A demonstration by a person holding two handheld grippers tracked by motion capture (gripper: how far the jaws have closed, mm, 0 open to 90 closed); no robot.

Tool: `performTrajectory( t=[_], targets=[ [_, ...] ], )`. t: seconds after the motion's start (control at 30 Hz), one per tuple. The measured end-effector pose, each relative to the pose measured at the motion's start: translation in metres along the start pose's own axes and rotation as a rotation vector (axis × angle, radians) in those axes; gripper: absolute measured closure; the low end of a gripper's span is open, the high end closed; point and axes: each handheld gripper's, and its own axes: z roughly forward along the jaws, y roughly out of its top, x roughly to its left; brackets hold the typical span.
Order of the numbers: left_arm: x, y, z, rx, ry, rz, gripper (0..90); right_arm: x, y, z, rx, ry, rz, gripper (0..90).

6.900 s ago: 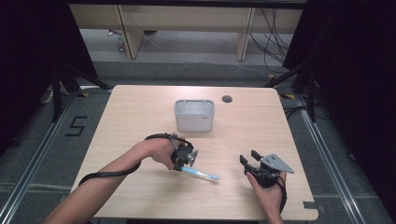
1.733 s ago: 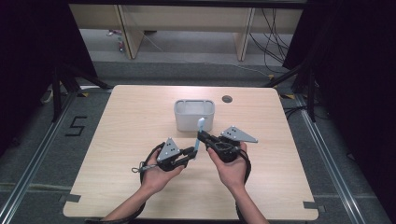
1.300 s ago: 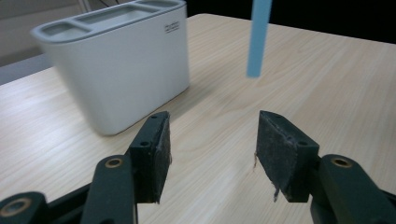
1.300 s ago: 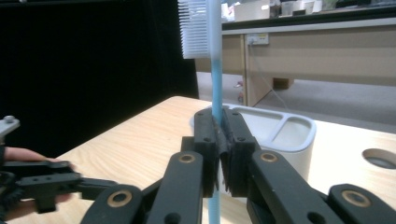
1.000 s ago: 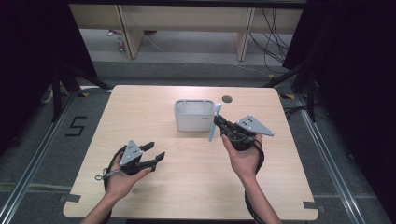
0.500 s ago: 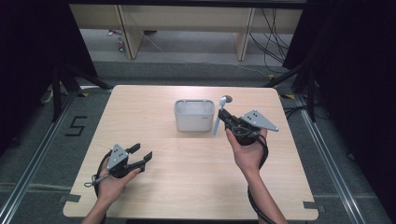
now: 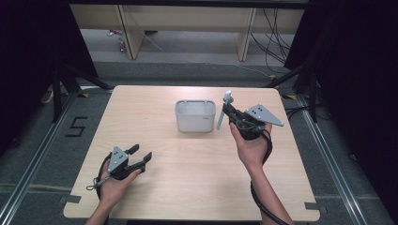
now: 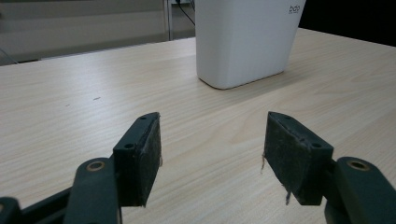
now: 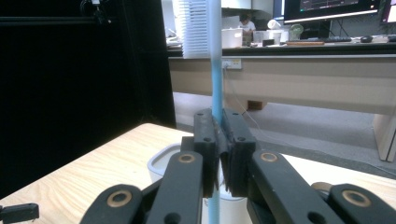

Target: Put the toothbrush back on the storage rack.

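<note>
My right gripper (image 7: 225, 112) is clamped tight on the slim light-blue plastic toothbrush (image 7: 222, 112), holding it near upright just beside the right wall of the white rectangular plastic tub (image 7: 195, 123) at the middle of the pale wooden table (image 7: 197, 187). In the right gripper view the handle (image 9: 215, 70) runs straight up between my pressed jaws. My left gripper (image 7: 141, 157) rests low near the front left corner, jaws just opened wide, nothing between them, pointing towards the tub (image 8: 245, 42).

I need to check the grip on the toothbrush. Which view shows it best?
The right gripper view: the toothbrush stands upright, pinched between shut jaws. The high view shows it small, beside the bin.
</note>
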Motion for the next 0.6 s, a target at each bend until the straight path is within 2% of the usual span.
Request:
performTrajectory(
  t=[0.07,0.13,0.17,0.2,0.37,0.4,0.43,0.57,0.6],
  targets=[
    [-0.0004,0.0000,-0.0003,-0.001,0.006,0.002,36.5,-0.0003,0.0009,0.0010,-0.010,-0.002,0.006,86.0],
    [-0.0014,-0.0008,0.0006,-0.022,0.008,0.002,36.7,-0.0009,0.0021,0.0021,-0.025,0.000,0.005,86.0],
    [-0.0019,-0.0006,0.0000,-0.018,0.011,0.005,36.6,-0.0010,0.0028,0.0016,-0.015,0.000,0.007,85.9],
    [-0.0021,-0.0008,0.0006,-0.025,0.009,0.004,36.6,-0.0026,0.0036,0.0019,-0.023,-0.007,-0.015,86.0],
    [-0.0030,-0.0009,0.0004,-0.027,0.015,0.004,36.7,-0.0018,0.0059,0.0026,-0.019,-0.010,0.011,85.9],
    [-0.0033,-0.0009,0.0004,-0.029,0.020,0.005,36.7,-0.0024,0.0065,0.0029,-0.024,-0.018,-0.003,85.9],
    [-0.0032,-0.0010,0.0003,-0.031,0.015,0.004,36.7,-0.0025,0.0071,0.0035,-0.030,-0.007,-0.004,86.0],
    [-0.0029,-0.0006,-0.0014,-0.020,0.024,-0.003,36.7,-0.0021,0.0098,0.0053,-0.025,-0.005,0.006,85.9],
    [-0.0028,-0.0007,-0.0014,-0.023,0.024,-0.007,36.6,-0.0031,0.0103,0.0071,-0.043,-0.012,-0.013,85.9]
  ],
)
